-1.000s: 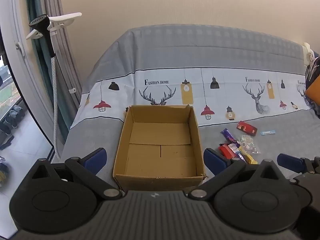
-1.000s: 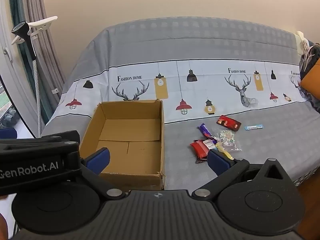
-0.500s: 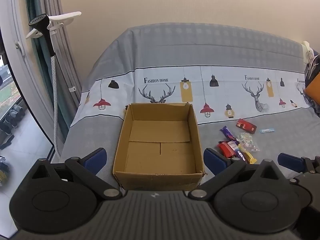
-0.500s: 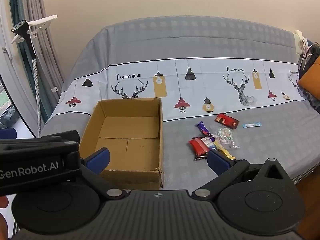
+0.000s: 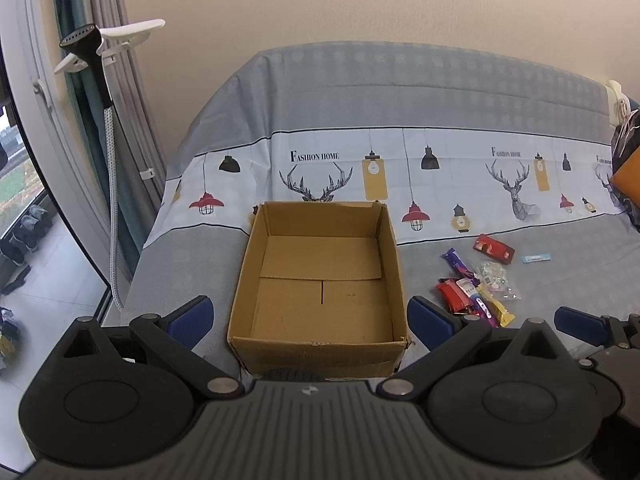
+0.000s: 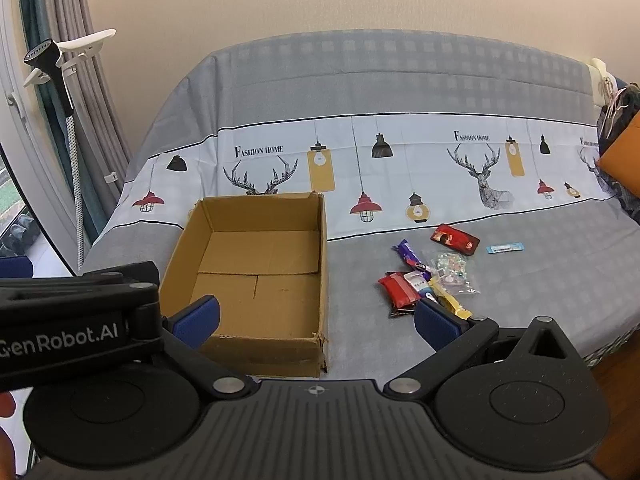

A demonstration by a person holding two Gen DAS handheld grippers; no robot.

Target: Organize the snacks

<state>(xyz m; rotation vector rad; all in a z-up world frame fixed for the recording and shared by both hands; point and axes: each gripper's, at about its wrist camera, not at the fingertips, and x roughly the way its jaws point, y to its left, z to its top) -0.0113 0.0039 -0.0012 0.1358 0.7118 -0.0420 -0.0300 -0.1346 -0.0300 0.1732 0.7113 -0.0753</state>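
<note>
An open, empty cardboard box (image 5: pixel 320 280) (image 6: pixel 256 276) sits on a sofa covered with a grey and white printed cloth. To its right lies a small heap of snack packets (image 5: pixel 474 292) (image 6: pixel 424 280): a red packet, a purple bar, a yellow bar and a clear bag of sweets. A red packet (image 6: pixel 455 239) and a thin blue stick (image 6: pixel 505 247) lie a little further back. My left gripper (image 5: pixel 310 318) hovers open in front of the box, holding nothing. My right gripper (image 6: pixel 316 318) is open too, with its right fingertip near the heap.
The sofa backrest (image 6: pixel 380 76) rises behind the box. A garment steamer on a stand (image 5: pixel 100 92) and curtains stand at the left by a window. An orange cushion (image 6: pixel 622 156) and dark clothes lie at the sofa's right end. The sofa's front edge drops off at the lower right (image 6: pixel 612 348).
Both grippers have drifted slightly back and up, so the box and snacks sit a touch higher in each view. Both stay open and empty.
</note>
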